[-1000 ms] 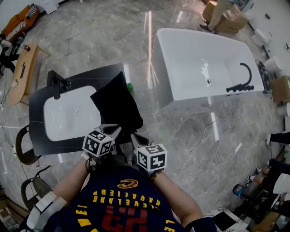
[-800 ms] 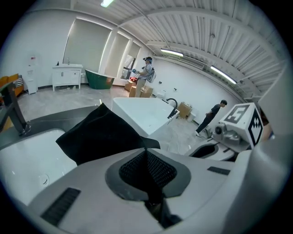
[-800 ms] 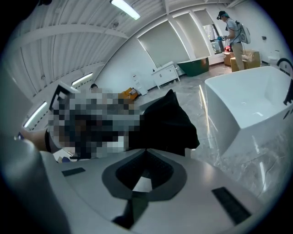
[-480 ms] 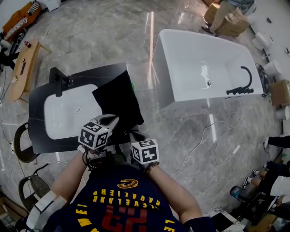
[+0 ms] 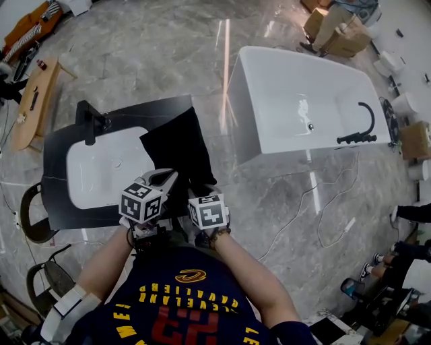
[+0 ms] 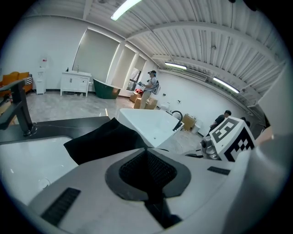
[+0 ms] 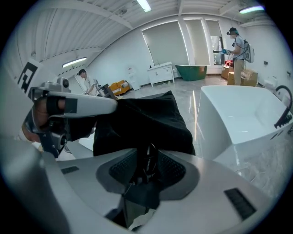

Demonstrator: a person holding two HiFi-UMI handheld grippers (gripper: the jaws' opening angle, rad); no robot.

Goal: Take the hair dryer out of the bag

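My right gripper (image 7: 146,161) just dropped to the near edge of the black bag (image 5: 176,149), jaws opening around something dark. My left gripper (image 6: 147,161) is clenched, apparently empty. The hair dryer's unseen, so I'd guess it's still bagged.

Left gripper (image 6: 146,153) angled down, jaws shut — right gripper (image 7: 147,157) just beside, jaws opening, dark material (image 7: 146,171) between them.

A large showroom hall for bathroom fittings; a white freestanding bathtub (image 5: 289,87) stands on polished marble floor (image 5: 135,54); a white basin (image 5: 101,175) sits in a dark bench (image 5: 60,145); a green tub (image 6: 106,88) and a white cabinet (image 6: 75,84) stand by the far wall; strip lights (image 6: 124,8) hang under a ribbed ceiling.
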